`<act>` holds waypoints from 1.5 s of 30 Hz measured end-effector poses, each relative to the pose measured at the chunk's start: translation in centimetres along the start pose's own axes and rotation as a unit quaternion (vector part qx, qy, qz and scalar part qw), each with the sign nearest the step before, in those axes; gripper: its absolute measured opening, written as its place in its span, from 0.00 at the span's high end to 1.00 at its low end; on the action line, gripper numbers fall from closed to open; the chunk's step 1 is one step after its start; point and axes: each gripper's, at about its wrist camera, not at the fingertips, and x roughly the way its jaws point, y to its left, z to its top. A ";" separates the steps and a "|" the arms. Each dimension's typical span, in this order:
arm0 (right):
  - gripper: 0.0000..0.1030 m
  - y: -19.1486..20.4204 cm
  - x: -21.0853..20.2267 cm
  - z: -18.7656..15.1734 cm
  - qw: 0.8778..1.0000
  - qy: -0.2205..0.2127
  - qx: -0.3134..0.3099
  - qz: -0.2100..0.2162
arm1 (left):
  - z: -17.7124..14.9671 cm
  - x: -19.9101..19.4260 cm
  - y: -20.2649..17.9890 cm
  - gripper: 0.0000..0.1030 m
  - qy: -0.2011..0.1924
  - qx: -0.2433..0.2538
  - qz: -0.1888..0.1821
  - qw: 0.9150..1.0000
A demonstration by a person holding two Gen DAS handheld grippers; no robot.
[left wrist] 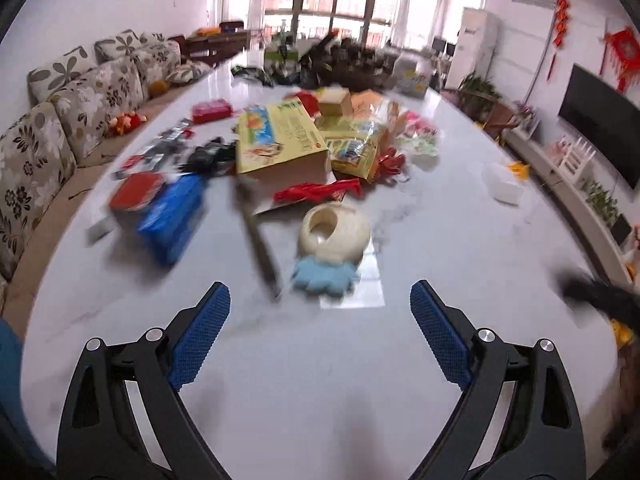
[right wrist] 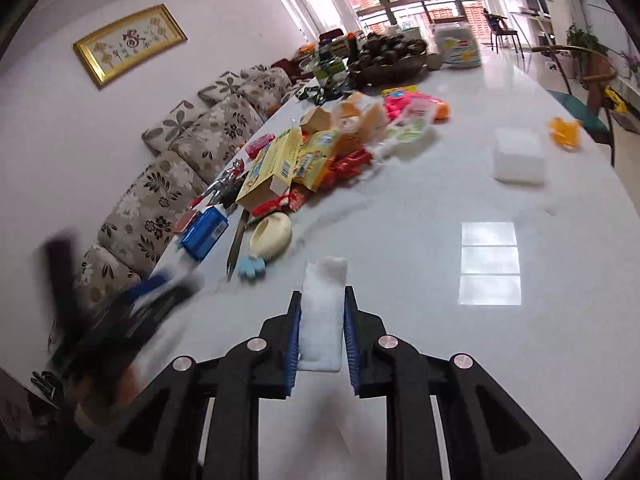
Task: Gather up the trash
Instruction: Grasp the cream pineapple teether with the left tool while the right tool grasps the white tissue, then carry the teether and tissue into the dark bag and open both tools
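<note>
My right gripper is shut on a white foam block and holds it above the white table. My left gripper is open and empty above the near part of the table; it shows blurred at the left of the right wrist view. Trash lies ahead: a cream shell-like cup on a light blue piece, a red wrapper, a yellow box, a blue pack, a long dark knife-like stick.
Another white foam block and an orange scrap lie at the table's right. A floral sofa runs along the left side. A dark basket and boxes stand at the far end. A TV hangs at the right.
</note>
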 end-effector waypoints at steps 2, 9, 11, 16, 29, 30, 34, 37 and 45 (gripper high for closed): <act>0.80 -0.5 -1.6 -1.2 1.000 -0.008 -0.006 -0.005 | 1.1 2.3 -0.9 0.14 0.011 -0.006 -0.006 1.000; 0.79 -1.9 -2.8 -3.2 1.000 -0.007 -0.003 0.008 | 2.5 9.2 -2.4 0.13 0.072 0.019 0.042 0.996; 0.79 -1.7 -2.4 -3.7 1.000 -0.004 -0.005 0.010 | 2.9 9.6 -2.0 0.15 0.061 0.025 0.043 0.997; 0.82 0.0 -1.6 -4.4 1.000 0.001 -0.020 0.019 | 2.9 7.9 -1.1 0.41 0.053 0.022 0.023 0.998; 0.82 8.4 -7.8 -11.4 0.992 0.022 -0.098 0.083 | -13.6 -15.6 -2.1 0.40 -0.040 0.106 -0.037 0.993; 0.82 8.7 -7.9 -12.6 0.990 0.037 -0.098 0.091 | -16.0 -15.9 -1.9 0.40 -0.022 0.112 -0.037 0.993; 0.82 9.0 -6.3 -17.5 0.985 0.108 -0.099 0.090 | -21.8 -14.0 -1.3 0.40 0.046 0.123 -0.044 0.990; 0.75 7.9 -2.5 -20.8 0.979 0.168 -0.087 0.075 | -25.2 -9.7 -1.0 0.40 0.114 0.146 -0.057 0.981; 0.44 4.6 4.9 -25.3 0.963 0.258 -0.070 0.035 | -29.7 0.6 0.8 0.19 0.236 0.178 -0.026 0.955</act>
